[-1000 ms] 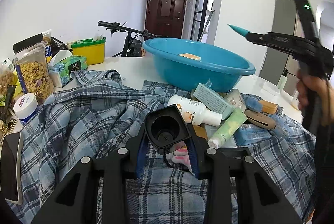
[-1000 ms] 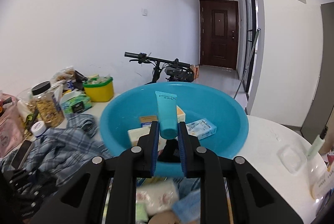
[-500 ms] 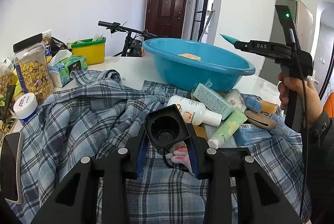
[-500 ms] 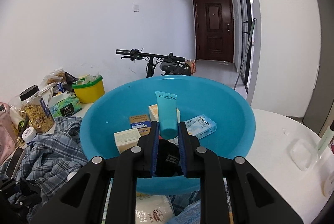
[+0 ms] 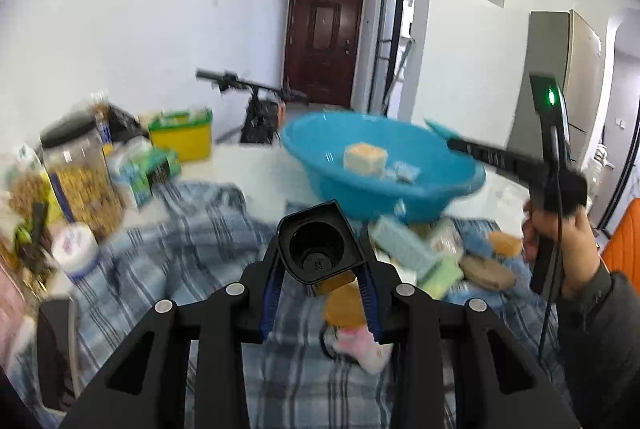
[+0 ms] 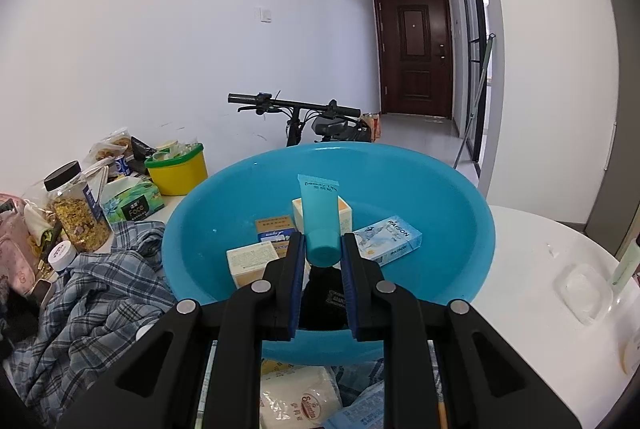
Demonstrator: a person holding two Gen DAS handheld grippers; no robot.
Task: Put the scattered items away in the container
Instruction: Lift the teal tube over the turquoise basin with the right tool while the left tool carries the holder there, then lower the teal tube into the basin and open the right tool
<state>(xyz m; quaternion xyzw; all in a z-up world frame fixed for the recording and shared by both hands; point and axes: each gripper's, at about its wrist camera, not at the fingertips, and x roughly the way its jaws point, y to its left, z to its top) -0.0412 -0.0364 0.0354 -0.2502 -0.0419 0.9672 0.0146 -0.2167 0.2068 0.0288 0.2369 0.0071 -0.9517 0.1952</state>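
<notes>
Inside blue basin [image 6: 472,229]: several boxes [image 6: 390,239].

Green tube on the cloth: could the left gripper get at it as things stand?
Probably not yet: the left gripper is shut on a black cup. The green tube itself lies uncovered.

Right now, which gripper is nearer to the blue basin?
The right gripper: it holds a teal tube over the blue basin. The left gripper, holding a black cup, is farther back above the plaid shirt.
</notes>
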